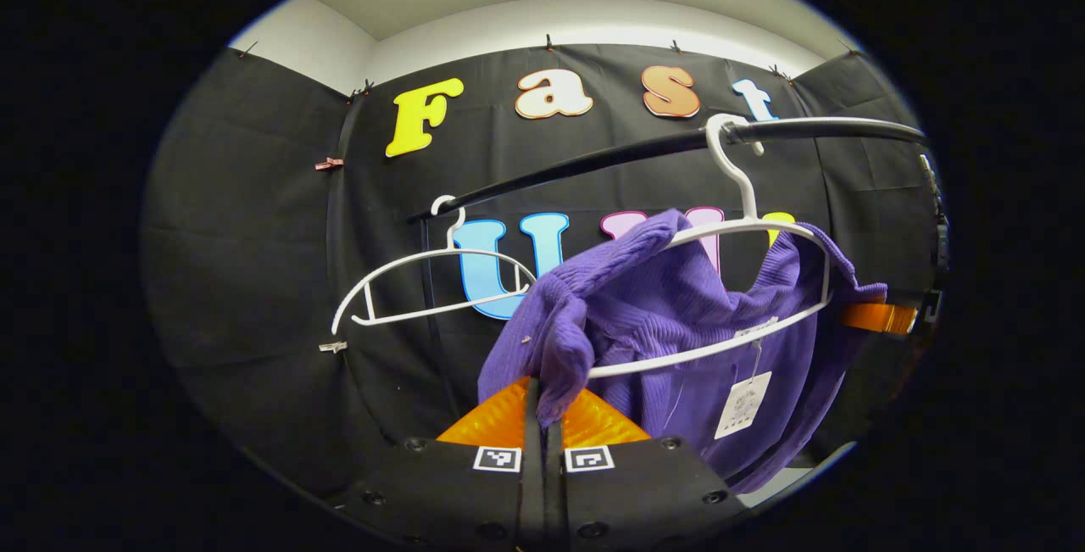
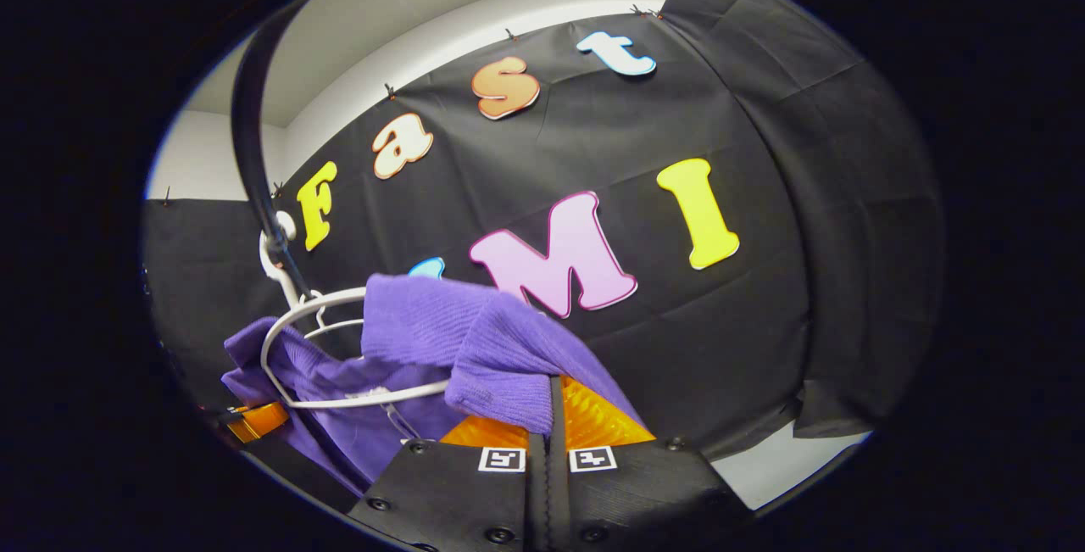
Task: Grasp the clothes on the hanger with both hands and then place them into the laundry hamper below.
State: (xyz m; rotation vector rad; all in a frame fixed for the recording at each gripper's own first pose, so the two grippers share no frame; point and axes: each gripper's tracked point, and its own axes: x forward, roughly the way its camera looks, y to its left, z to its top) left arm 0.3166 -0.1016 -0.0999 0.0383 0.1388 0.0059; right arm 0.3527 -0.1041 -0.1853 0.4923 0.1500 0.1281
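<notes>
A purple knit sweater (image 1: 661,315) hangs on a white hanger (image 1: 746,281) from a black rail (image 1: 593,164). In the left gripper view my left gripper (image 1: 543,416) is shut on a bunched shoulder of the sweater, pulled off the hanger's end. In the right gripper view my right gripper (image 2: 553,404) is shut on the other shoulder of the purple sweater (image 2: 475,348), lifted over the white hanger (image 2: 339,348). A white tag (image 1: 742,404) dangles from the garment. The other gripper (image 1: 877,316) shows at the far right of the left gripper view.
A second, bare white hanger (image 1: 424,289) hangs further left on the rail. The black rail (image 2: 250,153) curves up at the left of the right gripper view. A pale floor strip (image 2: 780,463) shows below the cloth wall.
</notes>
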